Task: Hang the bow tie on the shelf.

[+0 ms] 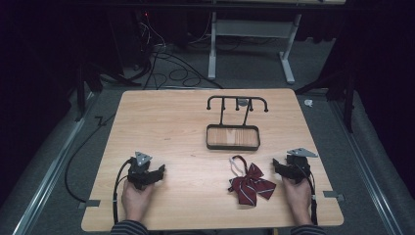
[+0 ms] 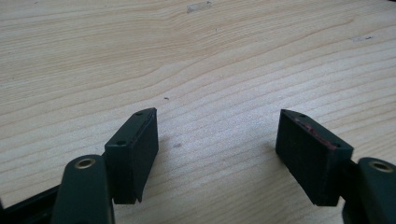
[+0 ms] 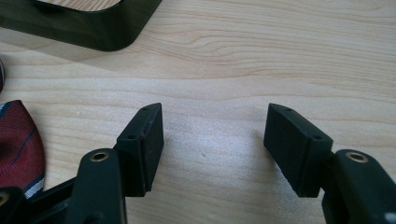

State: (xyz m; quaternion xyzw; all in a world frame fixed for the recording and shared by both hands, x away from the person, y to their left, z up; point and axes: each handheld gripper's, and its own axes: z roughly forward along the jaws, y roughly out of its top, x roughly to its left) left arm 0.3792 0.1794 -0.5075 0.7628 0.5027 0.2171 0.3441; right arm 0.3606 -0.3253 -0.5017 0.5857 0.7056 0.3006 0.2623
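Observation:
A dark red striped bow tie (image 1: 251, 186) with a thin neck loop lies on the wooden table (image 1: 161, 127) toward its front right. Behind it, near the middle of the table, stands a black rack (image 1: 234, 132) with a tray base and a row of hooks on top. My left gripper (image 1: 155, 172) rests on the table at the front left, open, with bare wood between its pads (image 2: 140, 149). My right gripper (image 1: 278, 166) rests just right of the bow tie, open and holding nothing. In the right gripper view the bow tie (image 3: 18, 144) lies at the left edge and the rack base (image 3: 93, 23) at the top.
Grey carpet surrounds the table, with cables (image 1: 166, 68) on the floor behind it and a white desk frame (image 1: 252, 44) farther back. Tape marks (image 1: 92, 202) sit at the table's front corners.

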